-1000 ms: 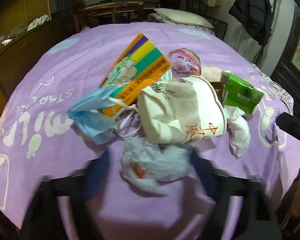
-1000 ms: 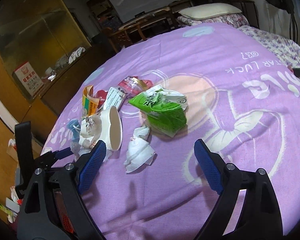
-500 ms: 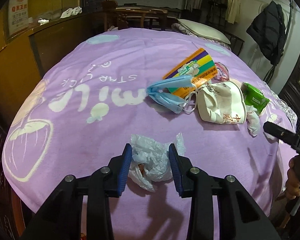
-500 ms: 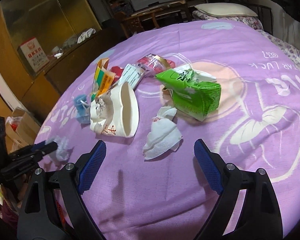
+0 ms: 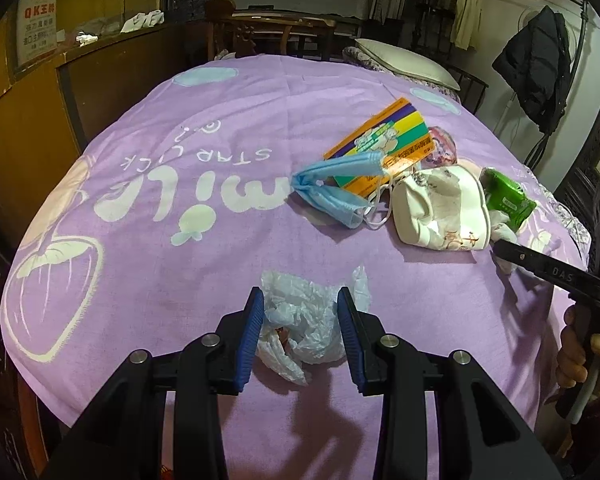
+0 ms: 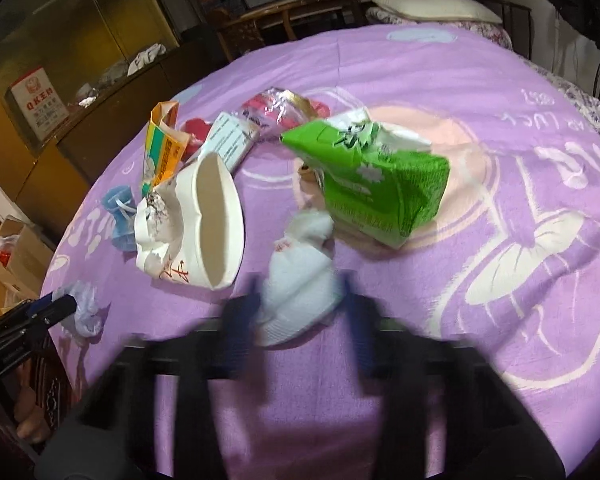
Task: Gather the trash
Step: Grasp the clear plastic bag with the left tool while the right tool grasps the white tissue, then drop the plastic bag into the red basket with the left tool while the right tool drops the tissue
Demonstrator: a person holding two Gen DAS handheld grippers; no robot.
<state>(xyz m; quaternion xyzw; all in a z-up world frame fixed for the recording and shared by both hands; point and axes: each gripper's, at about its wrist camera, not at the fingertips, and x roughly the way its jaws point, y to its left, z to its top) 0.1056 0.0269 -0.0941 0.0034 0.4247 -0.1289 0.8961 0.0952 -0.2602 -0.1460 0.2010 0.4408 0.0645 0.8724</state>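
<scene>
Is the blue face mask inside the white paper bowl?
No, the blue face mask lies on the purple sheet beside the white paper bowl, partly over the striped box.

The left wrist view is taken from low over the near edge of the purple bedsheet [image 5: 180, 128], angled down and forward along its own fingers, with the headboard end ahead. The right wrist view is taken from further right, also angled down, close over the sheet. Shared by both are the crushed paper bowl [image 5: 440, 212] [image 6: 204, 220], the green packet [image 5: 508, 200] [image 6: 380, 188] and the pillow [image 5: 404, 62] [image 6: 432, 6].
</scene>
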